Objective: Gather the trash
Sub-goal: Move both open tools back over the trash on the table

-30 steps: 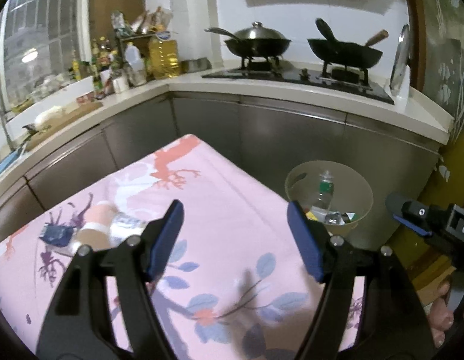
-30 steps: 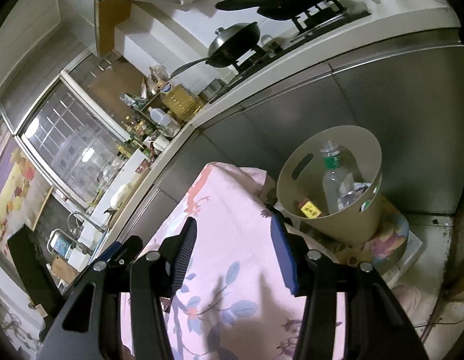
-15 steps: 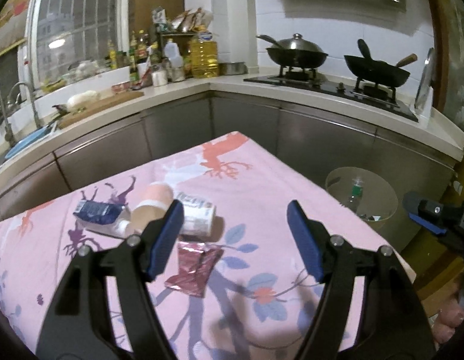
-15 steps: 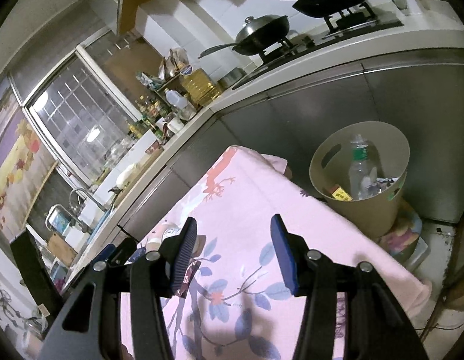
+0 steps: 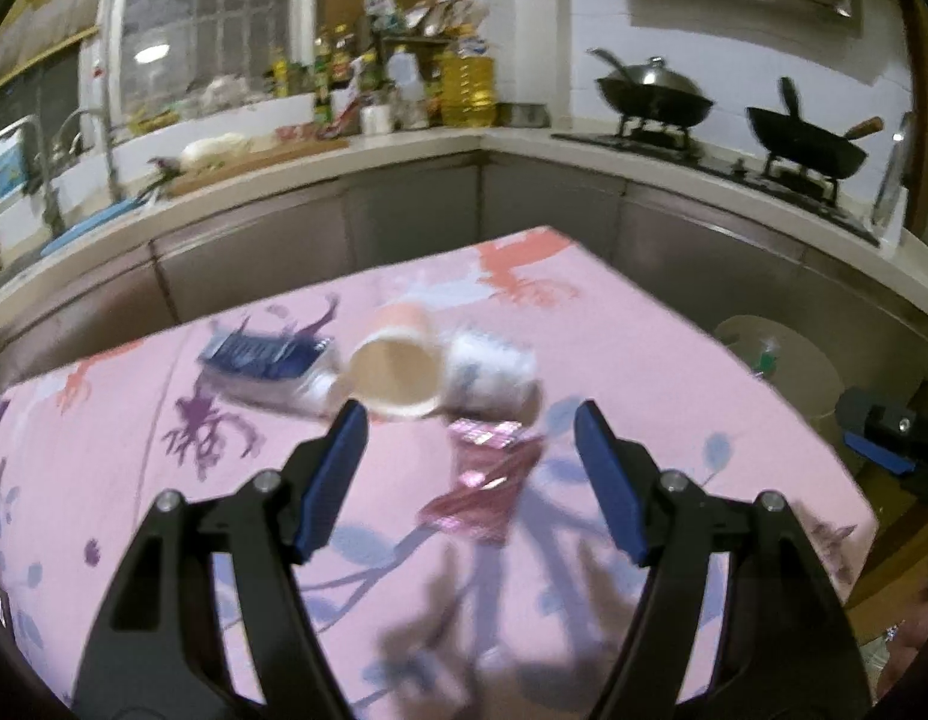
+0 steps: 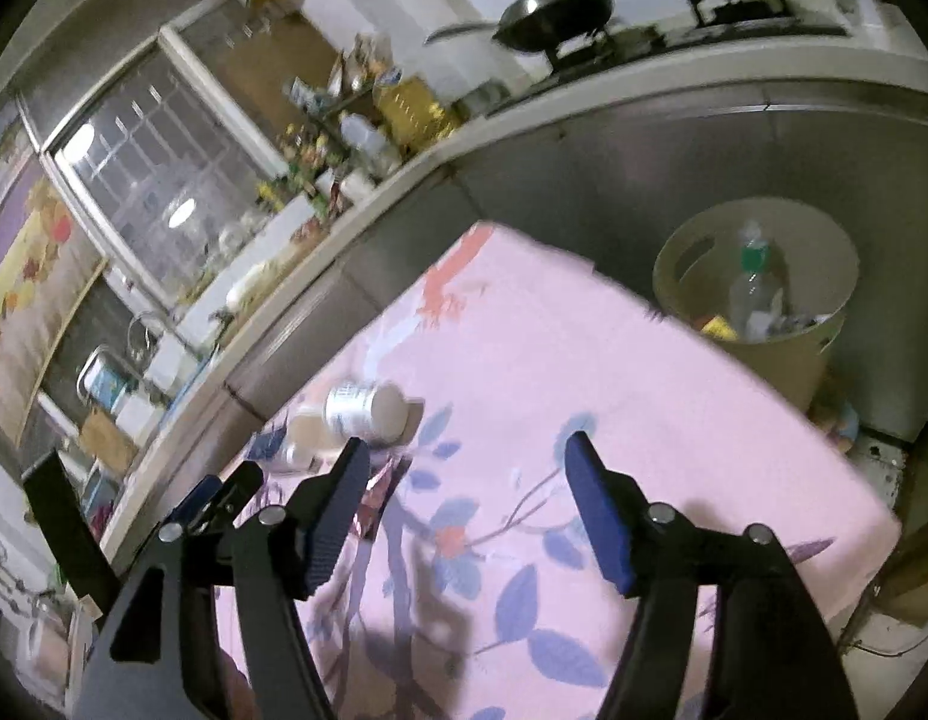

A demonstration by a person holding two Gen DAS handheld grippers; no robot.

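Left gripper [image 5: 470, 468] spread wide, empty, above the cloth [image 5: 644, 360]. Wrapper [image 5: 485, 480], crinkled pink foil, lies flat between its fingers. Cup [image 5: 395, 369], on its side, just beyond. Right gripper [image 6: 464, 498] released, empty.

Pink cloth [image 5: 632, 324] showing blue leaves, coral branches. Wrapper [image 5: 485, 480] gleaming magenta; pouch [image 5: 254, 354] navy. Bin [image 6: 764, 360] showing beige.

Counted on the pink floral surface [image 5: 644, 348]:
- 1 tan paper cup on its side [image 5: 398, 369]
- 1 white printed can [image 5: 491, 369]
- 1 dark blue packet [image 5: 257, 354]
- 1 shiny pink foil wrapper [image 5: 485, 477]

Beside it: 1 beige round bin [image 6: 758, 348] holding 1 clear plastic bottle [image 6: 749, 294]; 2 black woks [image 5: 653, 97]
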